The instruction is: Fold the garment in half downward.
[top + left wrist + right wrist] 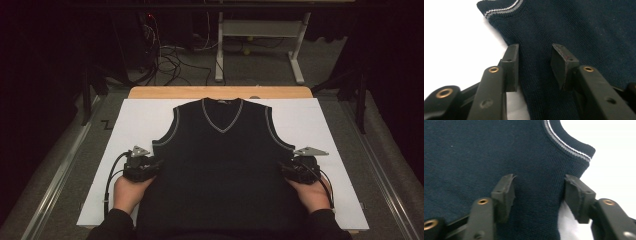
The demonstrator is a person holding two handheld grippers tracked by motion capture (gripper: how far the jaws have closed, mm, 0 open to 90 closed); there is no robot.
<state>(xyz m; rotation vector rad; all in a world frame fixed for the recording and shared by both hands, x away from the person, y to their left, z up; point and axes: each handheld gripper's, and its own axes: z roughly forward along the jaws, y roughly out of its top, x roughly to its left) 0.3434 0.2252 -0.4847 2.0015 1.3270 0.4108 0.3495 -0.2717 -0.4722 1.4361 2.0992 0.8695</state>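
A dark navy knitted vest [222, 165] with grey-white trim at neck and armholes lies flat, front up, on a white sheet [135, 120]. My left gripper [155, 165] sits at the vest's left side seam just below the armhole. In the left gripper view its jaws [535, 50] stand apart, straddling the vest's edge [564, 30], with flat fabric between them. My right gripper [286, 167] mirrors it at the right side seam. In the right gripper view it [539, 180] is open too, over the edge of the vest [486, 152] under the armhole trim [571, 147].
The sheet covers a wooden table [220, 92]. Beyond the far edge are floor cables [170, 60] and a white desk frame [260, 35]. Metal rails [60, 165] run along both sides. White sheet shows bare to either side of the vest.
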